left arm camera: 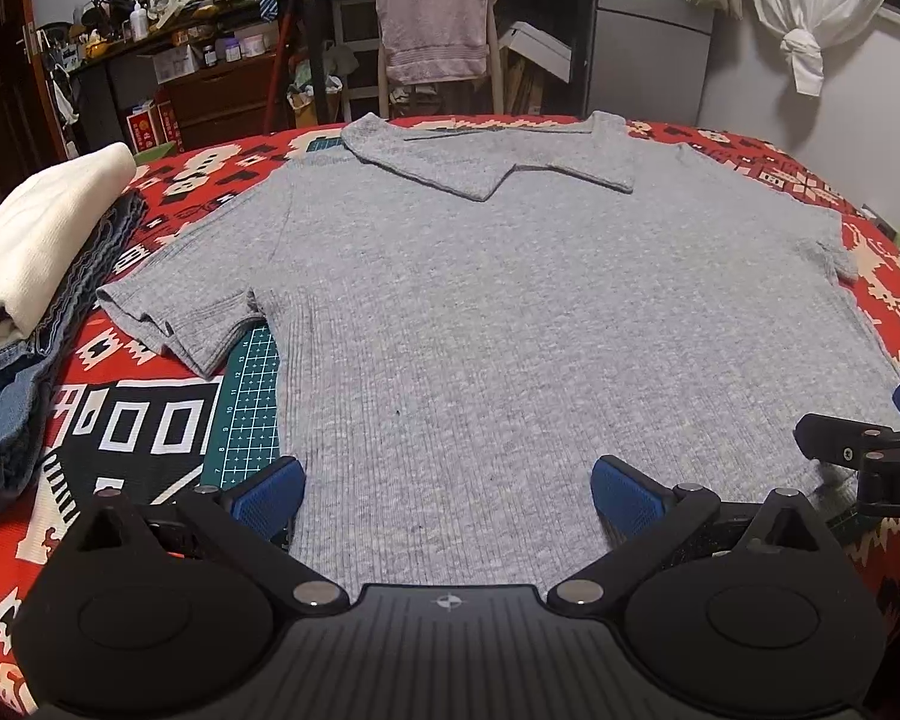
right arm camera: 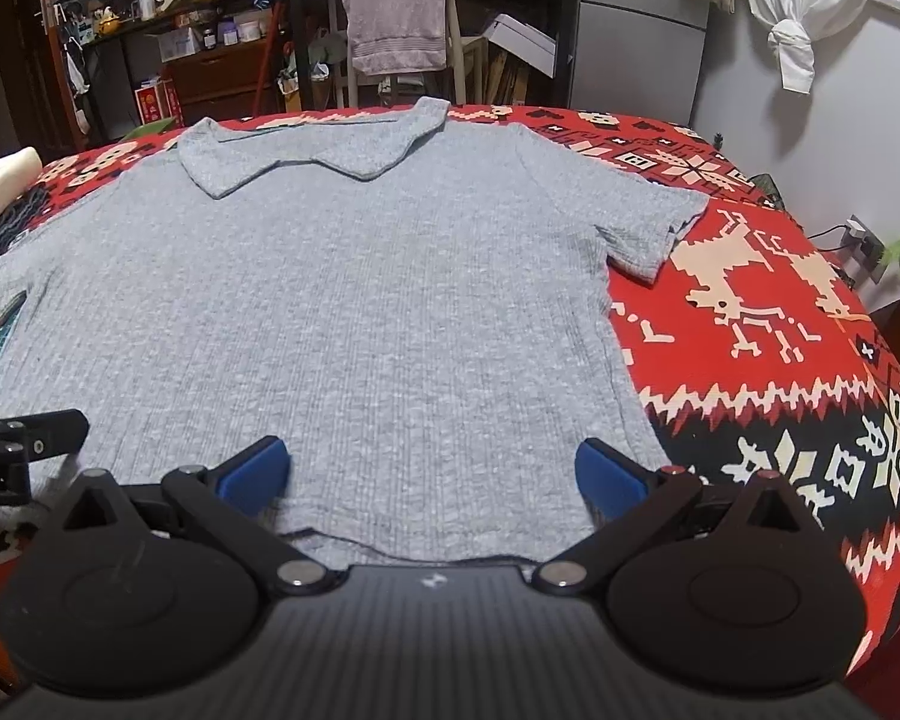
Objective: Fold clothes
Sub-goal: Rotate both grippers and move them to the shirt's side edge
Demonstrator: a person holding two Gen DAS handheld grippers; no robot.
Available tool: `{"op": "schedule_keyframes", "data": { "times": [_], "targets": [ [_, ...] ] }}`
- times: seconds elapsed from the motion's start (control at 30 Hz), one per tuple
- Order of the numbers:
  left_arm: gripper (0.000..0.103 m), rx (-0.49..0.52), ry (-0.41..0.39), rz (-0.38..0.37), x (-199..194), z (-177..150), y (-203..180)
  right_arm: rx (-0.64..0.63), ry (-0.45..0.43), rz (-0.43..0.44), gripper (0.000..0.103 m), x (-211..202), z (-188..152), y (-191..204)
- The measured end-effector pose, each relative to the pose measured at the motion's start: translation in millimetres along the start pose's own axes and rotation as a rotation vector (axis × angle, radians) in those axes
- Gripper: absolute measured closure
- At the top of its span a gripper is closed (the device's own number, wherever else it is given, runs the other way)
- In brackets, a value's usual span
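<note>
Both hand-held grippers gape wide — left [left arm camera: 447,498], right [right arm camera: 429,471] — over the soft, limp grey ribbed-knit polo shirt [left arm camera: 510,312]; I'd pinch its lower-frame hem corners.

A grey ribbed short-sleeved polo shirt [left arm camera: 510,324] lies spread flat on the patterned red tablecloth [right arm camera: 750,300], collar at the far edge, hem at the near edge.
</note>
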State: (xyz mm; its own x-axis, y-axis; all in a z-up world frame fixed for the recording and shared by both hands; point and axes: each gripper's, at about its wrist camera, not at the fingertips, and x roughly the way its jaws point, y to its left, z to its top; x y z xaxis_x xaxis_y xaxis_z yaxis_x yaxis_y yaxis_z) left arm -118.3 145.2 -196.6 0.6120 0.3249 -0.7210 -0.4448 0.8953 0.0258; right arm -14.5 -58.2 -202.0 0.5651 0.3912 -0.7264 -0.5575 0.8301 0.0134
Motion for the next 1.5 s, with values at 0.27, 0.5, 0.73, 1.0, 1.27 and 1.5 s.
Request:
{"op": "schedule_keyframes", "data": {
  "times": [0.27,0.5,0.73,1.0,1.27,1.5],
  "targets": [
    [0.0,-0.001,-0.032,-0.009,-0.7,-3.8,1.5,0.002,0.007,-0.004,0.0,0.4,1.8,0.9],
    [0.0,0.005,-0.042,-0.015,-1.5,-4.9,2.5,0.003,0.011,-0.003,0.0,0.9,2.8,0.2],
    [0.006,0.032,-0.056,-0.062,-15.3,-2.0,6.7,-0.042,-0.014,0.025,0.001,-13.0,14.1,-1.6],
    [0.006,0.316,-0.154,-0.195,-53.9,14.9,2.7,-0.31,-0.115,0.103,0.001,-59.9,33.2,-8.1],
    [0.024,0.612,-0.109,-0.327,-70.9,3.9,8.3,-0.623,-0.063,0.182,0.022,-81.4,15.9,-10.0],
    [0.049,0.762,-0.044,-0.339,-65.8,-19.3,7.9,-0.724,0.004,0.163,0.064,-76.9,-5.0,-5.6]
  ]
}}
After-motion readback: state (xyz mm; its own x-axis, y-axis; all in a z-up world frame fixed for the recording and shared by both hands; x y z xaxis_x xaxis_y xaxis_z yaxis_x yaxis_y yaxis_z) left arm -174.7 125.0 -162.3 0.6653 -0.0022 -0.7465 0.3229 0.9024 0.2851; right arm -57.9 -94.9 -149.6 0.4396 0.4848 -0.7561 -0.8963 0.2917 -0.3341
